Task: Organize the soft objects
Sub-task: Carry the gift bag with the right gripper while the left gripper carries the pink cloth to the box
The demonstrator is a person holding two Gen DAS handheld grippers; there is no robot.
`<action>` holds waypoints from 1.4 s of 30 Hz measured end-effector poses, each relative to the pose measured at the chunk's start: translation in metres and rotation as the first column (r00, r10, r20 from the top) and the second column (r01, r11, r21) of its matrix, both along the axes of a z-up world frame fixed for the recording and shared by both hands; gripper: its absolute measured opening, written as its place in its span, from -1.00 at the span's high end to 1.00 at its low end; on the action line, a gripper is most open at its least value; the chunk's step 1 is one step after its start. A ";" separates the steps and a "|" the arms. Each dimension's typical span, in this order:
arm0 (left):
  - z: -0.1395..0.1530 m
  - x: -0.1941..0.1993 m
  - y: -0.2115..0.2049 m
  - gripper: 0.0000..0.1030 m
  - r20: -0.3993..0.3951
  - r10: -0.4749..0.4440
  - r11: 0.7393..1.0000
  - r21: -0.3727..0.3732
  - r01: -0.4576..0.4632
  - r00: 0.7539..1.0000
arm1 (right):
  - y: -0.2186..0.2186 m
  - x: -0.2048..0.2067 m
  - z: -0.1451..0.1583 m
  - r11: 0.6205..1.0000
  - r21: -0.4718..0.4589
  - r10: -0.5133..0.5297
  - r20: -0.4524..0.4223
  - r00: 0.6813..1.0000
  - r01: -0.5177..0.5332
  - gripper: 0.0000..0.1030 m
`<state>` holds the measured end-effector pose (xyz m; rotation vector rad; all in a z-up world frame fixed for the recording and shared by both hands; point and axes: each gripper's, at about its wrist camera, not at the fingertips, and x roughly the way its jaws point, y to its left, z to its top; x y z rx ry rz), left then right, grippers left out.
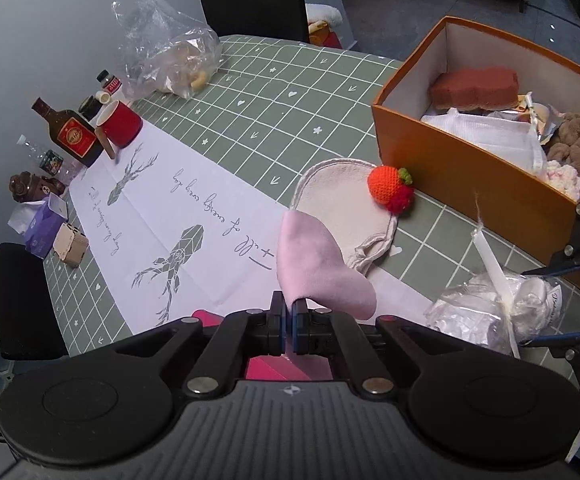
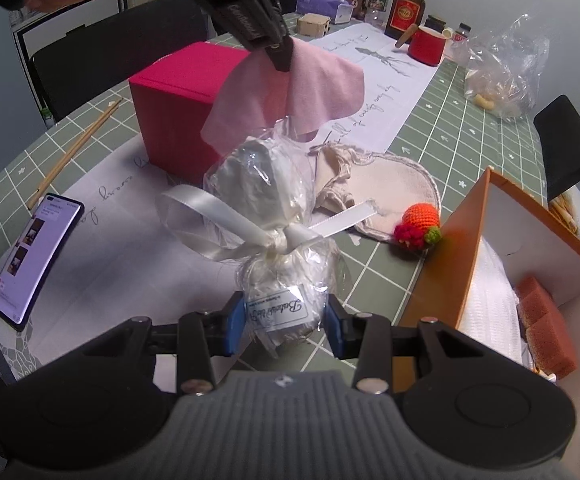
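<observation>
Hanging limp from the clamped left gripper [image 1: 289,316], cloth [image 1: 318,264] seemed light; right gripper [image 2: 286,320] squeezed crinkly pouch [image 2: 278,240].

Each camera sat on its gripper, looked down close, and both saw the orange box [image 1: 466,184] [image 2: 466,240].

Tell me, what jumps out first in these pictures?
The pink cloth dangles from the left tool above the table. Below it, the right tool grips a clear bag tied with a white ribbon. A bright crocheted strawberry lies beside the orange box.
</observation>
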<state>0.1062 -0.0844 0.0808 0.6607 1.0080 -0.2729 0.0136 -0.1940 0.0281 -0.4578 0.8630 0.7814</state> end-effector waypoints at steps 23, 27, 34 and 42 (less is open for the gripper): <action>0.084 -0.046 -0.062 0.94 0.167 -0.109 0.991 -0.057 0.120 0.980 | -0.062 -0.013 0.066 0.978 0.165 -0.152 0.158 0.976 0.126 0.21; 0.097 -0.044 -0.081 0.94 0.199 -0.123 0.984 -0.101 0.145 0.972 | -0.085 -0.010 0.074 0.966 0.198 -0.201 0.164 0.966 0.168 0.21; 0.090 -0.041 -0.115 0.94 0.204 -0.166 0.974 -0.118 0.193 0.965 | -0.129 -0.001 0.078 0.938 0.230 -0.299 0.161 0.941 0.259 0.21; 0.074 -0.035 -0.144 0.94 0.196 -0.196 0.953 -0.193 0.234 0.961 | -0.160 0.007 0.071 0.915 0.210 -0.380 0.166 0.910 0.344 0.21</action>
